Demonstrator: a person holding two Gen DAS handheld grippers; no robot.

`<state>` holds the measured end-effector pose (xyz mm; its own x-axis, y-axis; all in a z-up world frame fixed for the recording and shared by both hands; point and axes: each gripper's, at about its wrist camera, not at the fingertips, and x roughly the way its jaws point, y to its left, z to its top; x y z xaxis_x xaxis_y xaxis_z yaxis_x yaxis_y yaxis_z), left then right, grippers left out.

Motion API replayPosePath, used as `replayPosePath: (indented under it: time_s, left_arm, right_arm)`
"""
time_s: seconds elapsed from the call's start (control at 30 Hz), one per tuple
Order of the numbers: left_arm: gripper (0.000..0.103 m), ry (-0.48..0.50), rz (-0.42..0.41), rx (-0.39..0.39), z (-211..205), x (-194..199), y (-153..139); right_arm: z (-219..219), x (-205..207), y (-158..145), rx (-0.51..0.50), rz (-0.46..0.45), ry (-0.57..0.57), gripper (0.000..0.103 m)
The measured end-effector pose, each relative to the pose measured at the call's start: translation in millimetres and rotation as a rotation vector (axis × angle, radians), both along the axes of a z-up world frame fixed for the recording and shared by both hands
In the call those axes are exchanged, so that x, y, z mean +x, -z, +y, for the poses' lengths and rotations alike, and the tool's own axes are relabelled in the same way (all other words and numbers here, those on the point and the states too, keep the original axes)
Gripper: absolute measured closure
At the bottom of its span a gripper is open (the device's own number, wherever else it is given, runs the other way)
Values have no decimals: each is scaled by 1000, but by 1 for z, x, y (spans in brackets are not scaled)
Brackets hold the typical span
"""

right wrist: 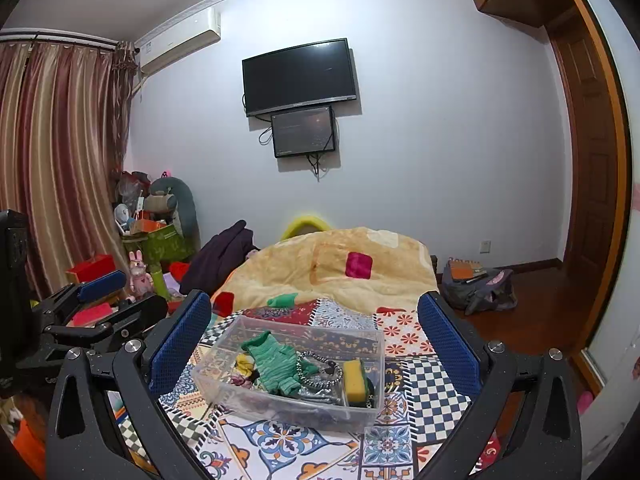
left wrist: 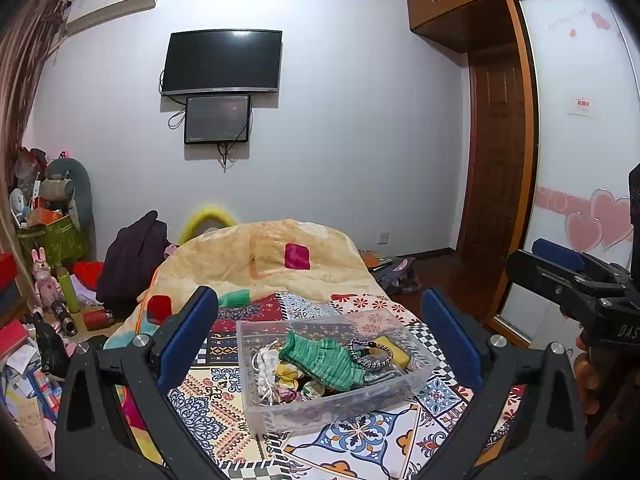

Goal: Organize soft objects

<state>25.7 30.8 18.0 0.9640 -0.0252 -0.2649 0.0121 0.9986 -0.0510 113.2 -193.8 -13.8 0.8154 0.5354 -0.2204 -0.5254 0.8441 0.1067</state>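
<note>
1. Left gripper (left wrist: pixel 320 332) is spread wide with nothing in it, hovering above and short of the clear bin (left wrist: pixel 280 404). If it dives in that wide, I'd guess a finger clips the bin's left wall and just shoves the whole thing across the patterned bedspread (left wrist: pixel 360 444) (it's a light plastic tub on soft bedding, so it'll slide).
2. The soft stuff is all piled inside the bin: green knit sock (left wrist: pixel 320 360) on top, a braided cord (left wrist: pixel 370 350) looped over it, yellow sponge (right wrist: pixel 355 380) at the right end. Grab the sock and the cord probably comes along and flops out somewhere.
3. Right gripper (right wrist: pixel 316 344) is also fully released and empty, same hover. Both are aimed at the same bin, so they could bump each other if they go in together.
4. The bunched blanket (right wrist: pixel 340 264) sits just behind the bin; anything flicked out could get lost in the folds.
</note>
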Motion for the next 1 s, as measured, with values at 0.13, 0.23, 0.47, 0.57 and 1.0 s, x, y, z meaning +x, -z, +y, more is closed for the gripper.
replayPosePath:
  time_s: [0.13,0.23,0.47,0.57,1.0]
  left_arm:
    - [0,-3,-3,9,-2,0,0]
    - [0,-3,-2,21,-5,0,-1]
    - [0,7,0,13,-4,-1,-2]
    - [0,15,1,1,-2,-1,-3]
    - [0,30,-2,17,-3,-4,-6]
  right_arm:
    - [0,0,0,1,0,-1,0]
    - [0,0,0,1,1,-2,0]
    - [-1,-1,-2,2,2,3,0]
    - [-1,-2,-2,3,4,4,0]
    - [5,-7,-2,-25,-11,10,0]
